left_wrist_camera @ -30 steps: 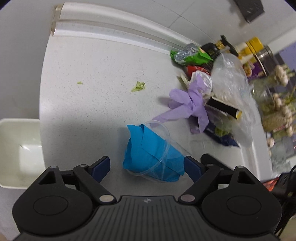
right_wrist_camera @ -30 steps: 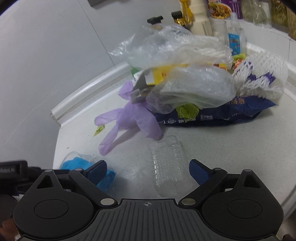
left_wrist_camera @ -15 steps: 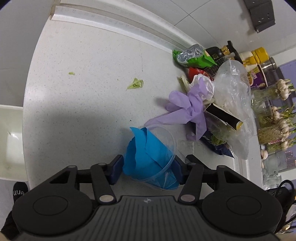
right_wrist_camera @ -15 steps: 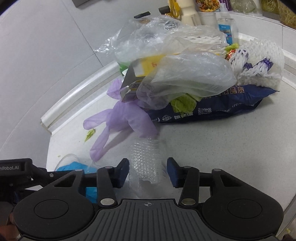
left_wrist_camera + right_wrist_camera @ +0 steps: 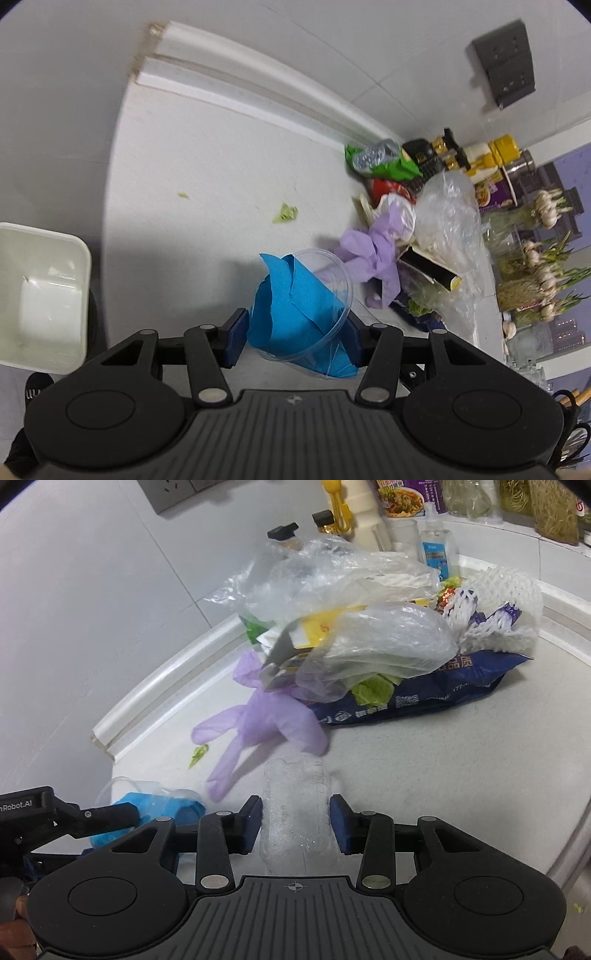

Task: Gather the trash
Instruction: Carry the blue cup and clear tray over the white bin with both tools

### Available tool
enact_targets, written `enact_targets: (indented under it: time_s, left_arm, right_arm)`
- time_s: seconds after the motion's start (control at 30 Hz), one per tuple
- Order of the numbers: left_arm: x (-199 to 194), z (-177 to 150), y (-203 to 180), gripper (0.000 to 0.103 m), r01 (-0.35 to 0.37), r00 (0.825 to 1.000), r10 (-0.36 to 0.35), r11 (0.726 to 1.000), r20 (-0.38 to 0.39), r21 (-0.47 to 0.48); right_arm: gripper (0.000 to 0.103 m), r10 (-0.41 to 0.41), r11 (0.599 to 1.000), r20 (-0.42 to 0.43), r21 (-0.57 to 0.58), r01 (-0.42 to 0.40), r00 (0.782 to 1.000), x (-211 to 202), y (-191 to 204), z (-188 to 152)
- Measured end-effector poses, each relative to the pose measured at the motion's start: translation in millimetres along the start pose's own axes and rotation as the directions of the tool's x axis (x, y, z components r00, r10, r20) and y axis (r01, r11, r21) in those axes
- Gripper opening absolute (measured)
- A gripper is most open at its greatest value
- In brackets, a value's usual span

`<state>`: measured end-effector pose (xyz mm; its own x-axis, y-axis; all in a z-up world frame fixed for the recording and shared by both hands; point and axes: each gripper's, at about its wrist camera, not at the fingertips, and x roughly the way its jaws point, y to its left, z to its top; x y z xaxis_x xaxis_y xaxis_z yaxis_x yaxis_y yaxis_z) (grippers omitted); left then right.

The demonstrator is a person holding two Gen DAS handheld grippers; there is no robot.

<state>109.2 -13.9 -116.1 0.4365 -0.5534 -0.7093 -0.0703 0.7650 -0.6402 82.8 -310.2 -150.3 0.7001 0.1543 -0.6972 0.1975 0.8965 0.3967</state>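
A clear plastic cup [image 5: 306,295] stuffed with blue paper sits between the pads of my left gripper [image 5: 295,341], which is shut on it just above the white counter [image 5: 192,229]. In the right wrist view the same cup [image 5: 159,805] shows at lower left beside the left gripper's black finger. My right gripper [image 5: 296,825] has a crushed clear plastic bottle [image 5: 295,794] between its blue pads; its jaws are closing and the pads press on the bottle's sides. A purple glove [image 5: 266,720] lies just beyond the bottle.
A white bin [image 5: 40,295] stands off the counter's left edge. A trash pile holds clear plastic bags [image 5: 351,602], a dark blue bag [image 5: 424,698] and white foam net [image 5: 498,605]. A lettuce scrap [image 5: 285,213] lies on the counter. Bottles [image 5: 480,158] line the back wall.
Both grippers went from wide open to closed: the left onto the cup with blue paper, the right onto the clear bottle. Both have shifted slightly with their loads.
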Motion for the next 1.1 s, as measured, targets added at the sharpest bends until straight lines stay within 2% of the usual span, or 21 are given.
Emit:
enact_targets:
  time_s: [0.3,0.6,0.87,1.1]
  left_arm:
    - [-49,8,38,0.049,-0.037,0.996,0.04,0.999,0.082,-0.037]
    - [-96,13,94,0.049,-0.105,0.978,0.121,0.989,0.169,-0.1]
    - [-111,8,150,0.049,-0.209,0.949,0.241,0.963,0.203,-0.168]
    - [-104,2,203,0.049,-0.295,0.922,0.341,0.925,0.183,-0.238]
  right_arm:
    - [0.039,0.047,0.996,-0.017,-0.076,-0.048,0.999,-4,54,-10]
    - [0.039,0.126,0.967,-0.09,-0.211,-0.142,0.988,15,136,-23]
    - [0.039,0.187,0.913,-0.212,-0.323,-0.249,0.959,50,209,-52]
    - [0.039,0.195,0.859,-0.333,-0.397,-0.325,0.923,87,256,-95]
